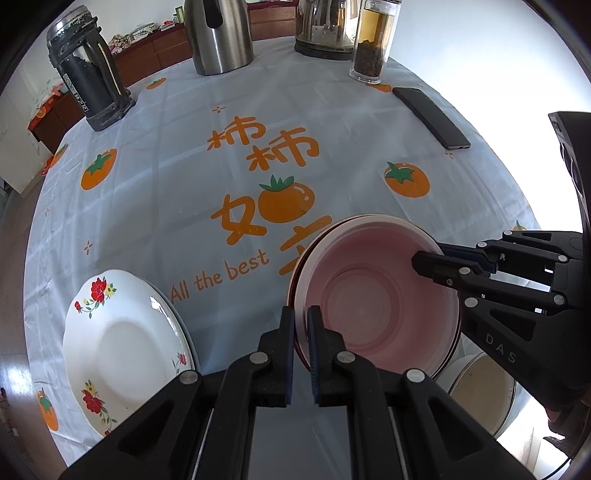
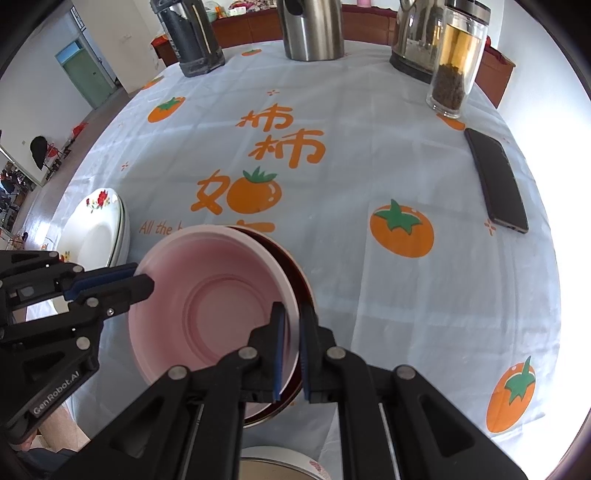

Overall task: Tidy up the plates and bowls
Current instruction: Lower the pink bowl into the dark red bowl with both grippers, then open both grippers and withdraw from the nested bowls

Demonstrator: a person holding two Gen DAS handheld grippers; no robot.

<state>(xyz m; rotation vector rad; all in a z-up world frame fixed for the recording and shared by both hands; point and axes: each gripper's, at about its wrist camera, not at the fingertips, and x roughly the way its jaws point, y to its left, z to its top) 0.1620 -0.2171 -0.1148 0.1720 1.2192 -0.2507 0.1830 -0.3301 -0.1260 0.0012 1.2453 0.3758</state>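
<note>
Both grippers pinch the same pink bowl point(image 1: 373, 295) by opposite sides of its rim. The left gripper point(image 1: 301, 321) has its jaws pressed together on the rim's left side, one finger inside and one outside, and the right gripper point(image 2: 291, 325) clamps the right side in the same way. Each shows in the other's wrist view, reaching in from the side.

The pink bowl sits nested in a dark red bowl point(image 2: 295, 280), whose rim peeks out around it, near the table's front edge, partly over the orange lettering of the persimmon-print tablecloth point(image 1: 184, 147). Whether the pair rests on the cloth or is lifted clear cannot be told.

Stacking seems well along. At the front left edge, floral white plates point(image 2: 98, 225) lie piled, with at least two rims showing in the right wrist view. Below the front edge a white enamel bowl point(image 1: 476, 391) shows, its support hidden, and it probably remains to be gathered.

Along the far edge stand a dark jar point(image 1: 86, 74), a steel kettle point(image 1: 221, 37), a glass kettle point(image 1: 325, 29) and a glass tea bottle point(image 1: 373, 40), with a phone point(image 1: 430, 116) toward the right edge.
</note>
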